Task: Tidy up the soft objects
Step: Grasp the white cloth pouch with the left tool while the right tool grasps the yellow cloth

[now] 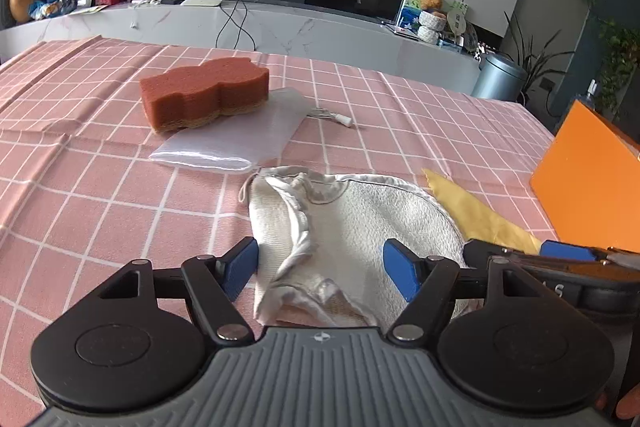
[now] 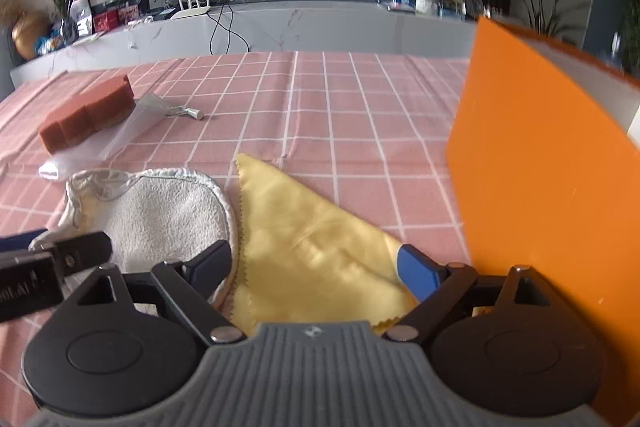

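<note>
A crumpled white terry cloth (image 1: 352,223) lies on the pink checked tablecloth (image 1: 100,187), and my left gripper (image 1: 320,265) stands open over its near part, pads on either side and not pressing. Beside it lies a yellow cloth (image 2: 304,239); my right gripper (image 2: 316,269) is open above its near corner. The yellow cloth (image 1: 480,215) shows at the right of the left wrist view, the white cloth (image 2: 160,215) at the left of the right wrist view. Farther back a rust-coloured sponge (image 1: 204,95) rests on a white mesh bag (image 1: 236,139).
An orange box (image 2: 540,187) stands upright close to the right of my right gripper, also seen as the orange box (image 1: 588,183) at the table's right side. A small metal-tipped cord end (image 1: 340,119) lies behind the mesh bag. A TV counter runs behind the table.
</note>
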### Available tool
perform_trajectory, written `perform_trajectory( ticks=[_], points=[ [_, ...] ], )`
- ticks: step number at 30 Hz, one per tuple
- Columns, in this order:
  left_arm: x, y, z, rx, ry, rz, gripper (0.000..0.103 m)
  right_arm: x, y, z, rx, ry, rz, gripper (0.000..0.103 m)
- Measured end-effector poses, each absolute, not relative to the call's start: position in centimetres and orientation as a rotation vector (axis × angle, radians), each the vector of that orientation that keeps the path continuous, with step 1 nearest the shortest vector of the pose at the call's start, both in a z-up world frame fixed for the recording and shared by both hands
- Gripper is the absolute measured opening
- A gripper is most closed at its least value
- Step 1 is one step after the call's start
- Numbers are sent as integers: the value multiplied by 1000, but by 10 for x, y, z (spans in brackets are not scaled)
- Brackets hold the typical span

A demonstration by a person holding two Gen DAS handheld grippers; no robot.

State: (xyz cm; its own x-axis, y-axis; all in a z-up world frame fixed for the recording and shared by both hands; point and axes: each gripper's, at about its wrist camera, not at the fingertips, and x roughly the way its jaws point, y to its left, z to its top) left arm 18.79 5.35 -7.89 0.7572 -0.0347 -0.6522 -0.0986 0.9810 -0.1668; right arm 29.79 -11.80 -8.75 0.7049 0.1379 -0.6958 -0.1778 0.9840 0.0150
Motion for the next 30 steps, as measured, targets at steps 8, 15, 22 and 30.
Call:
perform_trajectory(
  ticks=[8, 15, 22, 30],
  points=[
    [187, 41, -79, -100, 709, 42, 58, 294, -121, -89, -32, 757, 188, 81],
    [185, 46, -76, -99, 713, 56, 30, 284, -111, -84, -52, 731, 252, 35],
    [175, 50, -71, -101, 712, 69, 22, 279, -99, -79, -65, 746, 342, 0],
    [156, 69, -59, -74, 699, 136, 21, 259, -97, -65, -67, 729, 378, 0]
  ],
)
